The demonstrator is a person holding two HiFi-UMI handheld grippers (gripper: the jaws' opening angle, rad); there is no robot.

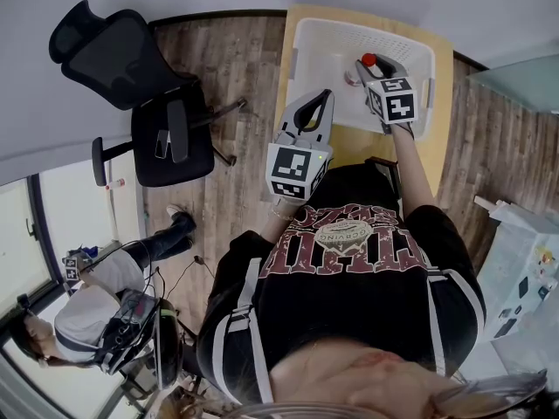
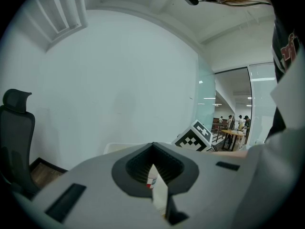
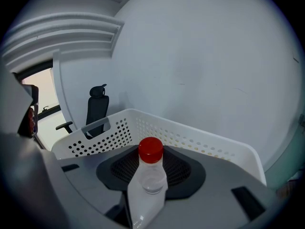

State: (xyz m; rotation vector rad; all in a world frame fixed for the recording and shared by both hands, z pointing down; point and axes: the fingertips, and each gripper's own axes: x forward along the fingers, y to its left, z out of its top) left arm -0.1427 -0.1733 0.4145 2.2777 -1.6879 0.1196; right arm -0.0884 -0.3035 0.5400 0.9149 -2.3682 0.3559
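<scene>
Clear plastic bottle with a red cap (image 3: 151, 178) stands upright, clamped between the right gripper's (image 1: 371, 66) jaws above the white perforated plastic basket (image 3: 205, 140), while the left gripper's (image 1: 325, 97) jaws pinch a small white red-labelled item (image 2: 151, 179) between them.

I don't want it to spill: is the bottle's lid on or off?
On. The red cap sits squarely on the neck of the clear bottle in the right gripper.

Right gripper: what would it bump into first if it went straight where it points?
Probably the far wall of the basket. The right gripper, shut on a bottle, points across it. Depth is unclear, so it might clear the rim and meet the room wall.
</scene>
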